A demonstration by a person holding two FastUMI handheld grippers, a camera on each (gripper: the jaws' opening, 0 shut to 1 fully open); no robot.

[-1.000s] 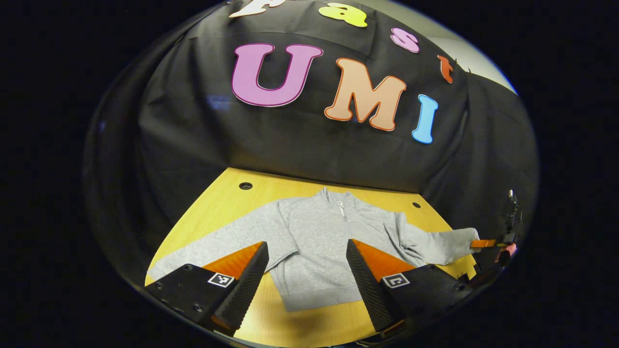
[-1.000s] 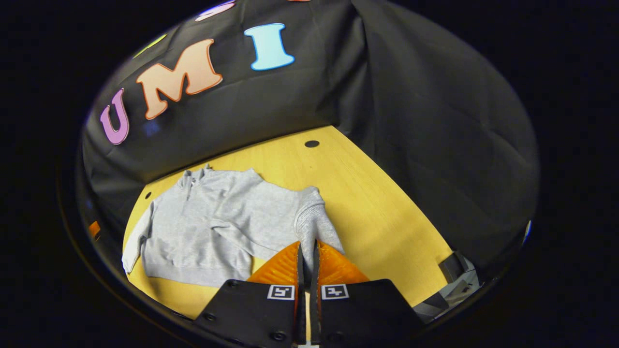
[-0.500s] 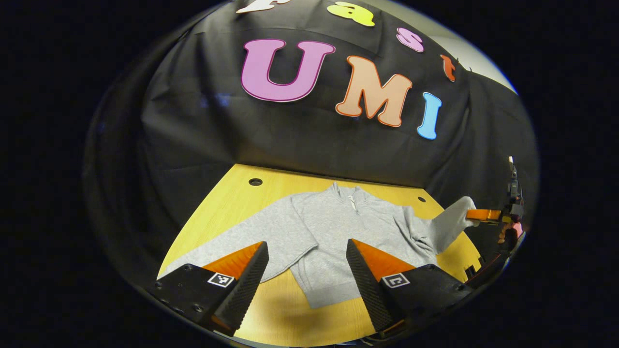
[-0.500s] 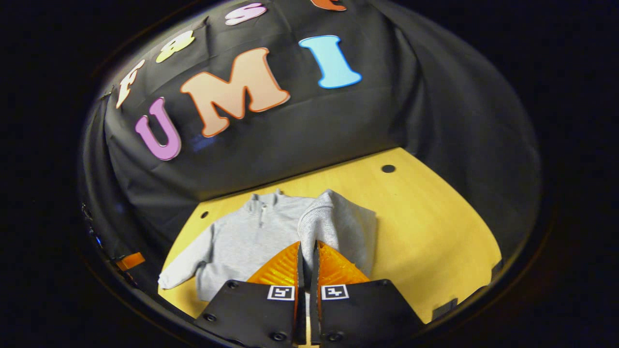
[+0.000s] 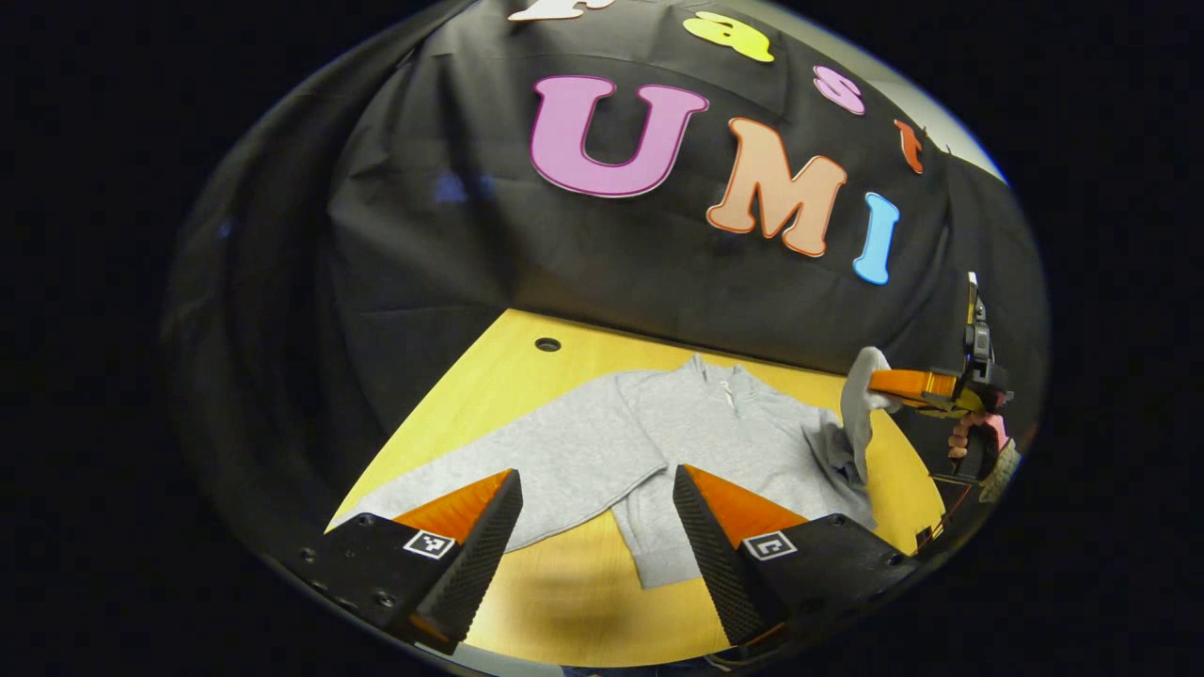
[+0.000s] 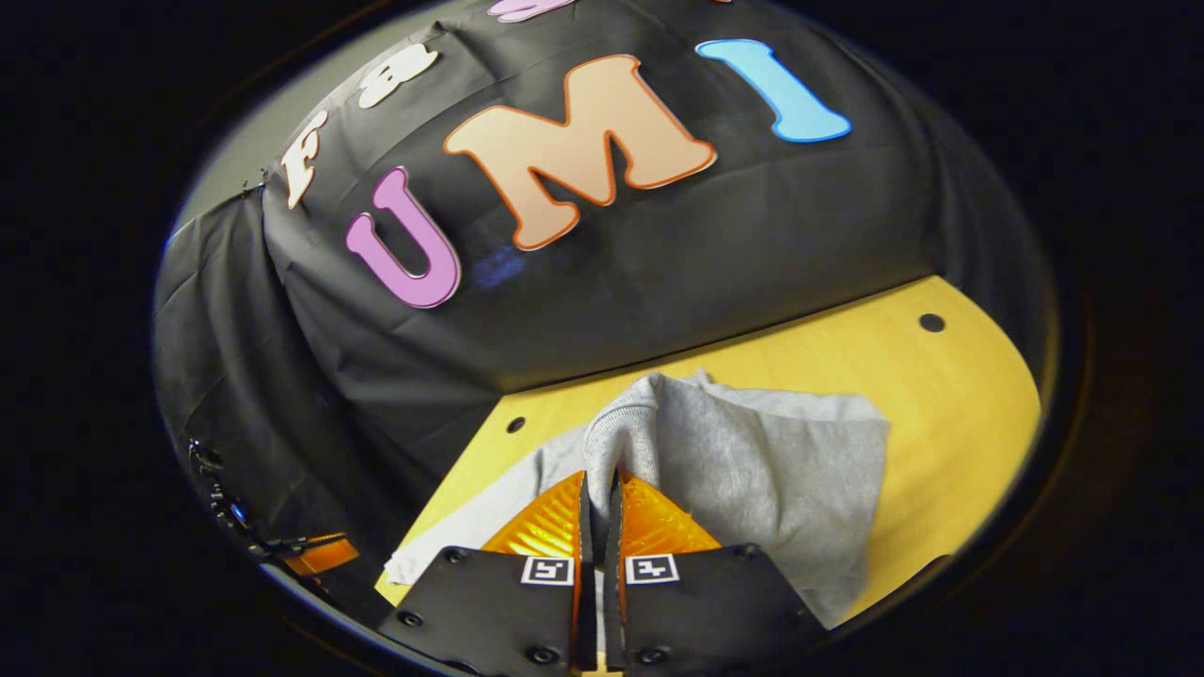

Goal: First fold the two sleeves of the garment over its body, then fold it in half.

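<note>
**Right sleeve is up in the air, body lies off to the inside of it**

So the grey sweatshirt (image 5: 658, 442) is spread flat on the yellow desk (image 5: 470, 395), collar toward the back wall, hem toward the near edge. The right tool (image 6: 598, 503) has its two fingers pinched together on the cuff of the right sleeve (image 6: 625, 432), and that sleeve is lifted clear of the desk, hanging down in a drape from the pinch. In the left gripper view you can see the same thing from across the desk: the right tool (image 5: 889, 384) out at the garment's far side with the cuff dangling below it.

What matters for the next bit, I'd say: the sleeve's free length runs from the pinch back down to the shoulder, and the body lies inward from the tool, toward the garment's middle. So the carry has to go across, over the chest, not along the desk edge. Shoulder seam acts as the hinge.

The left tool (image 5: 597, 512) is spread wide with nothing in it, hovering near the hem. The left sleeve (image 5: 489, 480) lies flat and stretched out toward the desk's left corner, just beyond that tool's left finger, so the left hand is clearly the closer one for it.

My guess is we're early: first sleeve mid-fold, second untouched, halving not yet started.
</note>
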